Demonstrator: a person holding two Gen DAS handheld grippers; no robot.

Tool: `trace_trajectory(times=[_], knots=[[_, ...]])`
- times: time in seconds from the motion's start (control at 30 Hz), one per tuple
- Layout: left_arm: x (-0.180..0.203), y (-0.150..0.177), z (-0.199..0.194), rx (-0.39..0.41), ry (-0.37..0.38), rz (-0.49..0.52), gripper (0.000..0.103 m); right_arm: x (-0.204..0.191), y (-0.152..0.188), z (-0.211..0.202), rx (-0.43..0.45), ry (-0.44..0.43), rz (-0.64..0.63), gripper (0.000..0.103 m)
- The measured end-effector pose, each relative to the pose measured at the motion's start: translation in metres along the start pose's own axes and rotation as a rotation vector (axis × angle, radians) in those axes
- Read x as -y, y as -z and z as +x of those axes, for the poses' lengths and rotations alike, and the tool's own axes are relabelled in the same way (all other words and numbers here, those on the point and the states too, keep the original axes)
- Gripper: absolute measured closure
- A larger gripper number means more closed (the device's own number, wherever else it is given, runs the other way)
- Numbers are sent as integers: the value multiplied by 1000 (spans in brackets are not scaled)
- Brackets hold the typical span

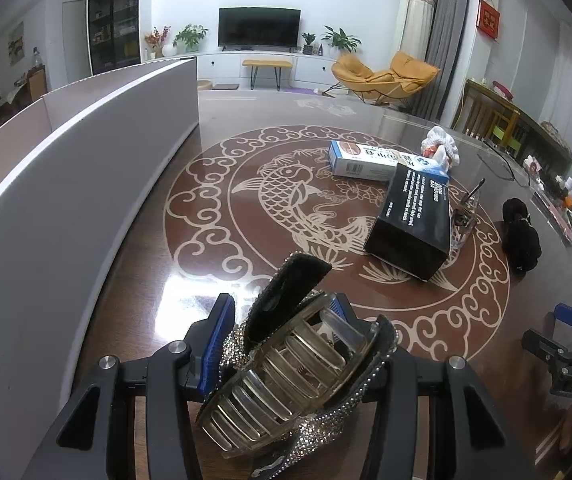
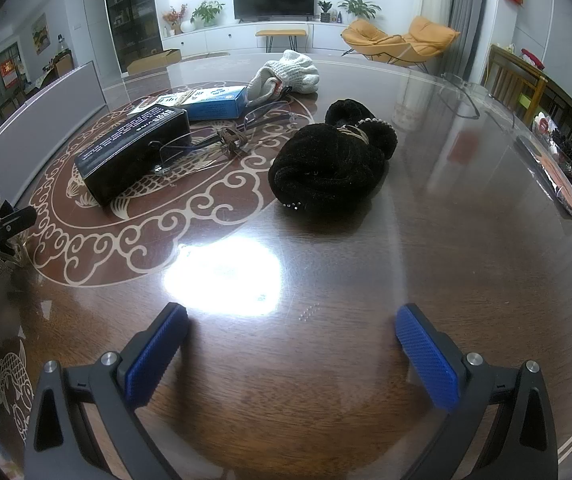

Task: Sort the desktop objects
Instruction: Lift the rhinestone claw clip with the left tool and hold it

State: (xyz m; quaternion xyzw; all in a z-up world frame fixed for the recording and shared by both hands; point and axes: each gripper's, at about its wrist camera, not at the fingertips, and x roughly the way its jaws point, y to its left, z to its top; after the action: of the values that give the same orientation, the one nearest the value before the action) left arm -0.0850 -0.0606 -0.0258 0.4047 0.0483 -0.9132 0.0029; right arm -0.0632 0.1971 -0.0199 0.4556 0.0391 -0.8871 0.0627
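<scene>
Brown tabletop (image 2: 325, 360) with a fish pattern lies under both claws. At lower centre the left claw (image 1: 282, 320) grips a sparkly hair clip (image 1: 286, 364), while the right claw (image 2: 291, 340) stands open and empty. Beyond sit a black box (image 2: 134, 152), glasses (image 2: 222, 136), a black scrunchie (image 2: 333, 160) and, upper left, a white bin (image 1: 66, 184).

I see a glossy dark wooden table (image 2: 345, 264) with a cream carp-and-cloud inlay. A grey partition board (image 1: 86, 184) stands along its left side. On the inlay lie a black carton (image 2: 134, 152) and a blue-and-white box (image 2: 216, 102), near each other, with rimless glasses (image 2: 222, 138) leaning on the carton. Beyond them lie white knit gloves (image 2: 289, 72); to the right, a black plush hair accessory (image 2: 329, 160).
</scene>
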Motion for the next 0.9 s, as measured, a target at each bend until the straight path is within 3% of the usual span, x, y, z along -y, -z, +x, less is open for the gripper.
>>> trace_trajectory(times=[0.9], knots=[[1, 1, 0, 0, -3, 3, 53, 0, 0, -1, 0, 0, 0, 0]])
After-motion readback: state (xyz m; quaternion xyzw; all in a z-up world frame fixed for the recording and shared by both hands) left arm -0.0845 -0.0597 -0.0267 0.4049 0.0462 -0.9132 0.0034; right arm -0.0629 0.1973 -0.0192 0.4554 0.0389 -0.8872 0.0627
